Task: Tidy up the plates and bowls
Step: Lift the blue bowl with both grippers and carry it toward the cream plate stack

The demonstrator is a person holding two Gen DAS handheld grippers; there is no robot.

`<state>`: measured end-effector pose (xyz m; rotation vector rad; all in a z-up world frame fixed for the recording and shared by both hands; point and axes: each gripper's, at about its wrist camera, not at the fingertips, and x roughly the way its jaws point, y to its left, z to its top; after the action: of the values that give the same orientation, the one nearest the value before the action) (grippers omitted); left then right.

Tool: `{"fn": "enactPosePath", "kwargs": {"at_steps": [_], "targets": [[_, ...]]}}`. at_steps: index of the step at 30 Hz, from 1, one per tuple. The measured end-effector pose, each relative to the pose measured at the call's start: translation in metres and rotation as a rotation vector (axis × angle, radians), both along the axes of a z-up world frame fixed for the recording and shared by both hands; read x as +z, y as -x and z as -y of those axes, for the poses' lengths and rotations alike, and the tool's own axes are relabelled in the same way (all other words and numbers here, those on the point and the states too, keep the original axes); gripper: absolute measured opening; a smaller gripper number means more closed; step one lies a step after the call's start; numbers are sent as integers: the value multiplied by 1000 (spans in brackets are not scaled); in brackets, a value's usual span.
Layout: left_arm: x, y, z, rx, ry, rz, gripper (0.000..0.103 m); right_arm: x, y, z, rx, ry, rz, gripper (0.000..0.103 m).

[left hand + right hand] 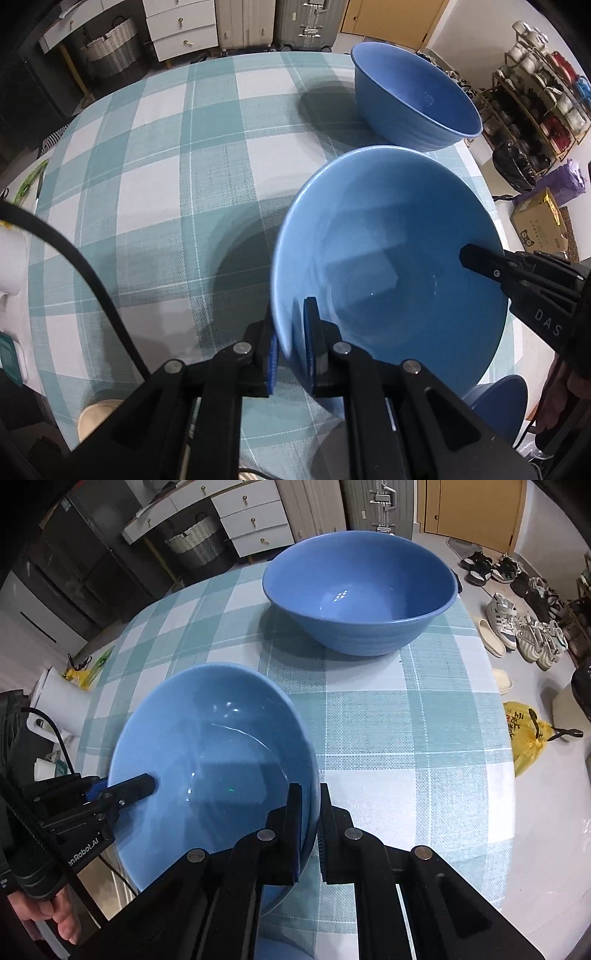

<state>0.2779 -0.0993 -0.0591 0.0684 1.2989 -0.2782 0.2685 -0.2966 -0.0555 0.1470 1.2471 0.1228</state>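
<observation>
A blue bowl (388, 266) (207, 760) hangs tilted over the checked tablecloth (166, 166) (406, 738), held by both grippers at opposite sides of its rim. My left gripper (290, 325) is shut on the rim's near-left edge, one pad inside and one outside. My right gripper (310, 797) is shut on the opposite edge in the same way. Each gripper also shows in the other's view: the right gripper (476, 258) and the left gripper (144, 782). A second, larger blue bowl (417, 96) (362, 590) stands upright on the table beyond.
Part of another blue dish (498, 402) shows below the held bowl at the table's near edge. A shoe rack (535, 92), a cardboard box (535, 225), shoes (517, 620) and a yellow bag (528, 738) lie off the table's right. A hand (55, 923) grips the left handle.
</observation>
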Motion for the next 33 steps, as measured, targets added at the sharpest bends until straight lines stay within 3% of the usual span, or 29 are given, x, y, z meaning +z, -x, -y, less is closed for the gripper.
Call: {"fn": "enactPosePath", "kwargs": {"at_steps": [18,33], "targets": [[-22,-4,4,-24,-1,-23,8,-12,-6,-7,31,32,-31,7],[-24,-6,-15,2,10,-60,7,-11,-11,-28,70,13,-43,7]]}}
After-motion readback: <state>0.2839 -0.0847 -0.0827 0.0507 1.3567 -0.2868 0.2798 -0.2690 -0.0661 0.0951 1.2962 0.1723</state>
